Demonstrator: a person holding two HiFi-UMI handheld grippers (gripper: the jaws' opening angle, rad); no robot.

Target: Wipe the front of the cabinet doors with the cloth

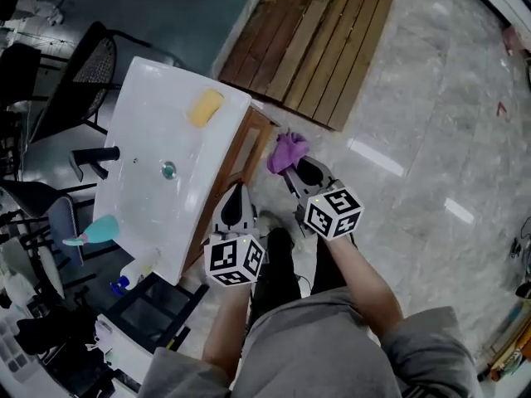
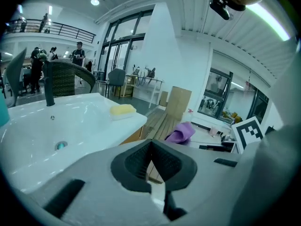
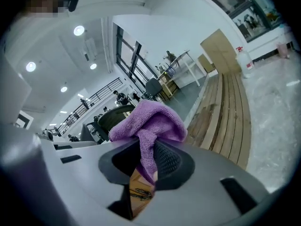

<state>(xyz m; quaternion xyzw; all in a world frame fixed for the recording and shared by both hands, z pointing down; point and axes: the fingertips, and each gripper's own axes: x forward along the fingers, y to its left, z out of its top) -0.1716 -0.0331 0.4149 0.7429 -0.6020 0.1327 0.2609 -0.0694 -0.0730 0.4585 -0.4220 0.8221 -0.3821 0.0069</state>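
Observation:
A white sink basin (image 1: 149,139) tops a wooden cabinet, whose door front (image 1: 247,149) faces the marble floor. My right gripper (image 1: 292,169) is shut on a purple cloth (image 1: 286,150), holding it just right of the door's upper edge. In the right gripper view the cloth (image 3: 148,119) bunches over the jaws of that gripper (image 3: 149,147), with a strip pinched between the pads. My left gripper (image 1: 238,192) hangs lower beside the cabinet front. In its own view the left gripper (image 2: 151,145) is shut and empty, with the cloth (image 2: 181,132) visible beyond it.
A yellow sponge (image 1: 205,107) and a black faucet (image 1: 95,156) are on the basin. A wooden slat panel (image 1: 319,40) lies on the floor behind the cabinet. Dark chairs (image 1: 83,73) stand at far left. A teal bottle (image 1: 98,231) and a black rack (image 1: 158,305) are near the basin's front end.

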